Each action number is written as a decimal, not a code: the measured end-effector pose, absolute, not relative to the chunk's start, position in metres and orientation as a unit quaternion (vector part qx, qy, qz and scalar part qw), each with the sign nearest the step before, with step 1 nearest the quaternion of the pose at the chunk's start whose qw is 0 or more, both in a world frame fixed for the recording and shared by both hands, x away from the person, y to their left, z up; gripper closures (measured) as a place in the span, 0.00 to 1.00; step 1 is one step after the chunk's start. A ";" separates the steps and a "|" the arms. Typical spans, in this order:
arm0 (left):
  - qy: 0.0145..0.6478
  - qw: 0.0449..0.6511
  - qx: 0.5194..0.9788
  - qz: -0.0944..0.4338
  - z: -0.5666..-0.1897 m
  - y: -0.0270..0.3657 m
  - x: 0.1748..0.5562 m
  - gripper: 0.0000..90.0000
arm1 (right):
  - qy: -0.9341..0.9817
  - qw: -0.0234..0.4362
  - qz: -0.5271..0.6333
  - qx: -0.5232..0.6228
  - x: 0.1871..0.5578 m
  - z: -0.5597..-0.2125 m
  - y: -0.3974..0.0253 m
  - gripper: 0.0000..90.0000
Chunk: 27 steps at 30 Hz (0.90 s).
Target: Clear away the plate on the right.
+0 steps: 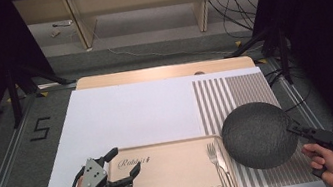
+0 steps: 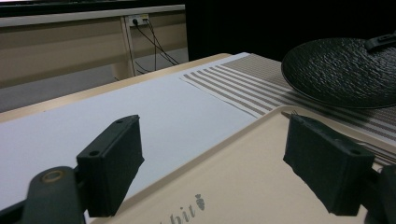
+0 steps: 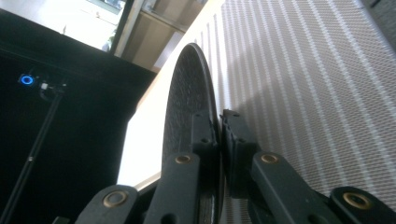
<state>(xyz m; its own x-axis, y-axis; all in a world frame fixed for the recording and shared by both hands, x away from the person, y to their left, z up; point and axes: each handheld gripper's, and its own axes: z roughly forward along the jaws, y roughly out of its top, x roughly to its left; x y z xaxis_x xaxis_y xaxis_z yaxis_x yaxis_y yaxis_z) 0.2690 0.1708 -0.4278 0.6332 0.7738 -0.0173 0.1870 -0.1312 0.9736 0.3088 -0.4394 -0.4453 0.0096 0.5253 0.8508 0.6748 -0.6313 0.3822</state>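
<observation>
— Here, what does the right tool (image 1: 296,129) have hold of?

— A round black plate with a rough, pebbled surface (image 1: 258,134). The jaws are closed on its right rim, one above and one below, as the right gripper view shows edge-on (image 3: 189,107). The plate sits over the grey-and-white striped placemat (image 1: 235,93) at the right of the tabletop, tilted, its left edge close to the tray.

— And the left tool (image 1: 126,163)?

— Jaws spread wide and holding nothing. It hovers over the near-left corner of a beige rectangular plastic tray printed with a rabbit and the word "Rabbit" (image 1: 169,184). In the left gripper view the two black pads (image 2: 114,165) stand well apart, with the tray's bare surface (image 2: 243,177) between them.

— Anything else on the tray?

— A silver metal fork (image 1: 217,164) lies along its right edge, tines pointing far, just beside the plate.

— What lies under it all?

— A large white sheet (image 1: 127,115) covers the left and middle of the pale wooden tabletop (image 1: 161,72), with the tray on its near part.
</observation>
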 end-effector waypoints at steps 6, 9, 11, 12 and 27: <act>0.342 0.565 0.705 0.260 -0.428 0.171 0.269 0.21 | -0.440 0.084 -0.563 -0.694 0.313 -0.440 -0.420 0.95; 0.342 0.565 0.704 0.261 -0.428 0.172 0.268 0.21 | -0.454 0.092 -0.563 -0.685 0.315 -0.437 -0.408 0.95; 0.342 0.565 0.703 0.263 -0.427 0.172 0.268 0.21 | -0.462 0.099 -0.562 -0.679 0.316 -0.436 -0.399 0.95; 0.343 0.565 0.703 0.262 -0.427 0.172 0.268 0.21 | -0.464 0.101 -0.563 -0.676 0.317 -0.436 -0.396 0.95; 0.344 0.566 0.701 0.265 -0.427 0.173 0.268 0.21 | -0.537 0.160 -0.536 -0.632 0.328 -0.440 -0.327 0.95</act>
<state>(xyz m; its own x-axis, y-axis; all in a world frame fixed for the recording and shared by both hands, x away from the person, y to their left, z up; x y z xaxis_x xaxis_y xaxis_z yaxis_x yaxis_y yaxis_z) 0.2678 0.1735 -0.4266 0.6226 0.7823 -0.0187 0.1831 -0.1224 0.9755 0.3282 -0.3270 -0.4404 -0.1514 0.5077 0.8481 0.8497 -0.3716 0.3741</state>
